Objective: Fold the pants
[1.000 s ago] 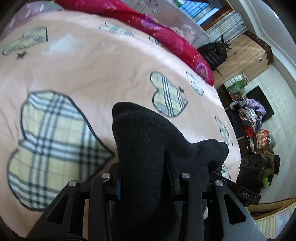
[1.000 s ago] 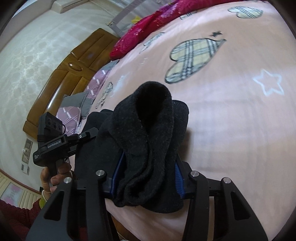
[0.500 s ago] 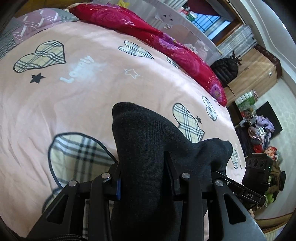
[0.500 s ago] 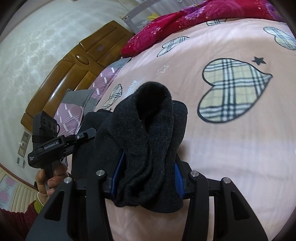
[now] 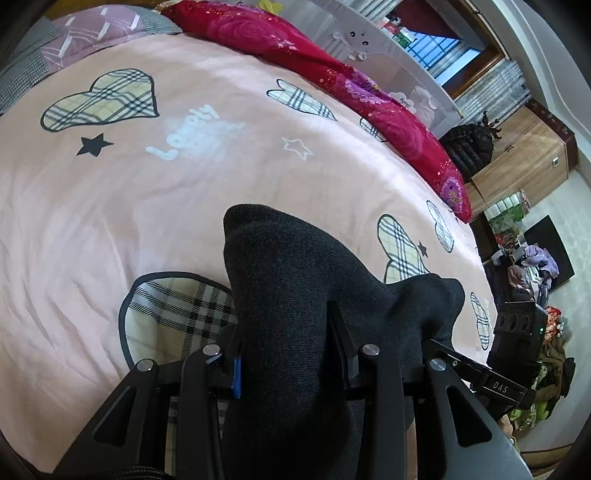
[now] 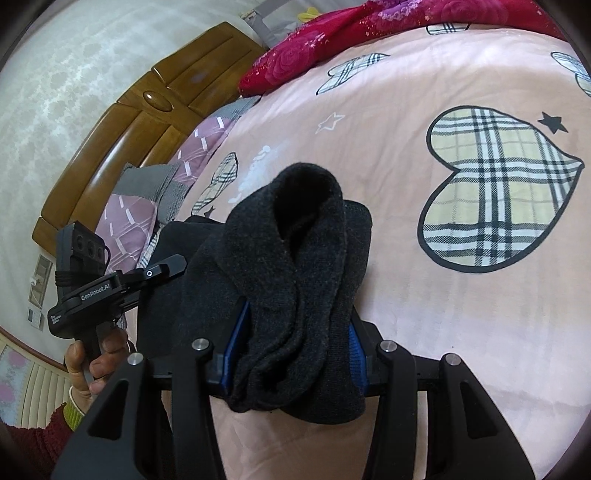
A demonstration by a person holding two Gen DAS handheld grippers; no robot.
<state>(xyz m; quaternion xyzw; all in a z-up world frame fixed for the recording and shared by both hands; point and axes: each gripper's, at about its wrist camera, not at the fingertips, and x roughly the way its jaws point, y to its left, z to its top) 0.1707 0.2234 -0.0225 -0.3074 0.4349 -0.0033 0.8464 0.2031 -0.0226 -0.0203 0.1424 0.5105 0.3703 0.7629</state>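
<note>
Two wrist views, catalogued in turn.

Left wrist view: left hand-held gripper (image 5: 284, 354), partly closed, clamped on a bunched fold of black pants (image 5: 295, 295); fabric heaped up between the fingers and spilling out ahead of them, draped rightward toward the right hand-held gripper (image 5: 517, 354) at the right edge. Beneath: bed under a pink blanket (image 5: 147, 206) printed with plaid hearts, black and white stars and pale lettering. Along the far edge: red floral quilt (image 5: 332, 74), purple pillow (image 5: 92, 26) at upper left. Beyond the bed: black jacket (image 5: 467, 146), wooden cabinet (image 5: 524, 155), heap of clothes (image 5: 532, 262) on the floor side.

Right wrist view: right hand-held gripper (image 6: 295, 354), partly closed, blue pads (image 6: 356, 350) pressed on a thick roll of the same pants (image 6: 303, 258), knit texture plain, roll standing up past the fingertips. Left hand-held gripper (image 6: 110, 291) at lower left, carried in a person's hand (image 6: 98, 362) with a dark red sleeve; black cloth stretched between both tools. Pink blanket (image 6: 424, 277) below. Wooden headboard (image 6: 147, 122) and purple pillows (image 6: 133, 218) at left, red quilt (image 6: 314, 55) at top.
</note>
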